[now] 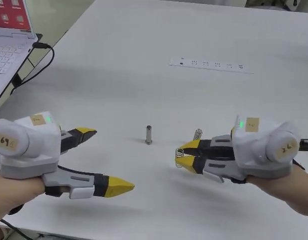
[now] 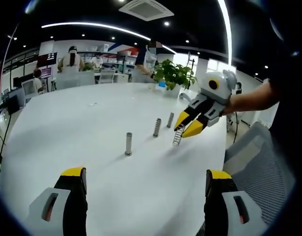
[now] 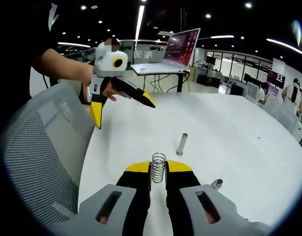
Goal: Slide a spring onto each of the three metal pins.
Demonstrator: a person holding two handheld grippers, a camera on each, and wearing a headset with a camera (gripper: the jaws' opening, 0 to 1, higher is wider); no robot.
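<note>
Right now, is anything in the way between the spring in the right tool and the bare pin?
Nothing visible. The right tool holds the spring, and bare table lies between it and the bare pin. The open left tool is on the pin's far side.

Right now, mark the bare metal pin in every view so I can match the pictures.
Head view: the bare pin stands centre frame, between the left hand-held gripper and the right hand-held gripper.
Left gripper view: upright, just left of centre.
Right gripper view: right of centre, beyond the held spring.
Shared landmark: the spring pinched in the right hand-held gripper.
</note>
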